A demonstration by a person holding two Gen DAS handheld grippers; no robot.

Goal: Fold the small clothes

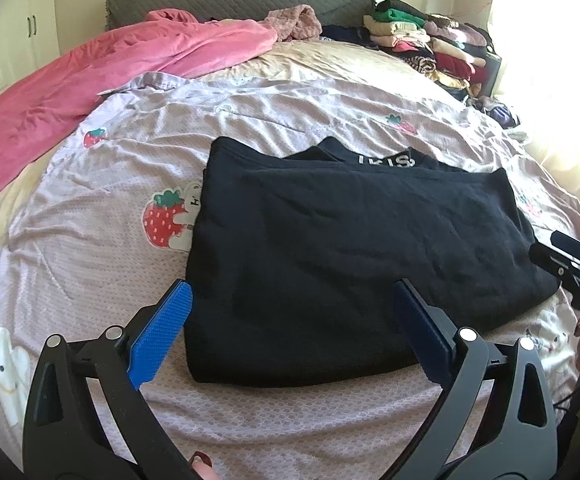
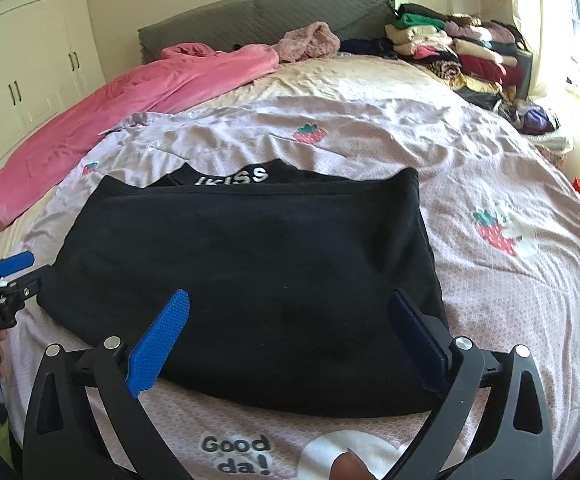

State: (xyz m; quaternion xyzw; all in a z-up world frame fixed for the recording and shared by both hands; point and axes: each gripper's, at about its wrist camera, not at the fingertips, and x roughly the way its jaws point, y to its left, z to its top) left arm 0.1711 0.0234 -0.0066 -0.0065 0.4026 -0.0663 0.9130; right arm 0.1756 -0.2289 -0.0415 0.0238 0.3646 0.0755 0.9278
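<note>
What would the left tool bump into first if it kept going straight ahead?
Most likely the folded black cotton garment. The open left tool points straight at its near edge, with the lilac strawberry-print bed cover beneath. Depth is hard to judge.

A wide bed under a lilac strawberry-print sheet fills the room, backed by a grey quilted headboard. White wardrobes stand left; bright daylight pours through the window on the right.
</note>
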